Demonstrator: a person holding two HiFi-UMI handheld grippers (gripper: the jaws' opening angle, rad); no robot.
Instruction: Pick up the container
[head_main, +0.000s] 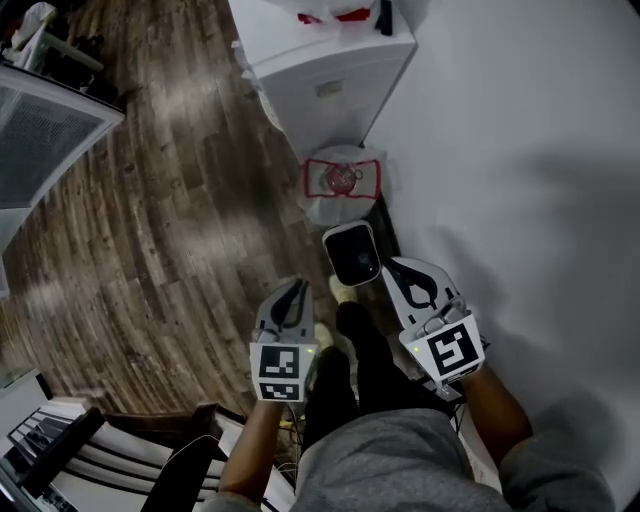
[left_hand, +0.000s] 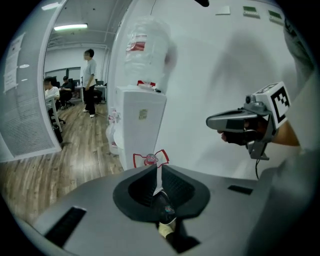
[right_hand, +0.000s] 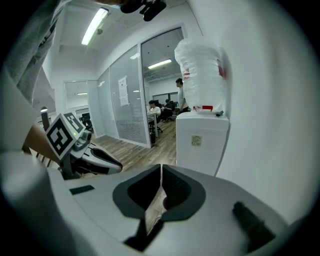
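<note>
Container (head_main: 352, 253) beside wall (head_main: 520, 150), open floor (head_main: 180, 220) leftward; left gripper (head_main: 296, 288), right gripper (head_main: 398, 270) fingers clenched, empty.

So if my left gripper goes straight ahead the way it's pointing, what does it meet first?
Probably the white bag with red ties in front of the water dispenser; the shut left gripper lines up with it, though depth is unclear.

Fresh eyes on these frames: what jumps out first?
The white water dispenser with its big bottle stands against the white wall, a white bag with red ties at its foot. Nearer the camera, a white container with a dark opening sits on the floor. The left gripper and right gripper hang on either side of its near edge, fingers together, empty.
</note>
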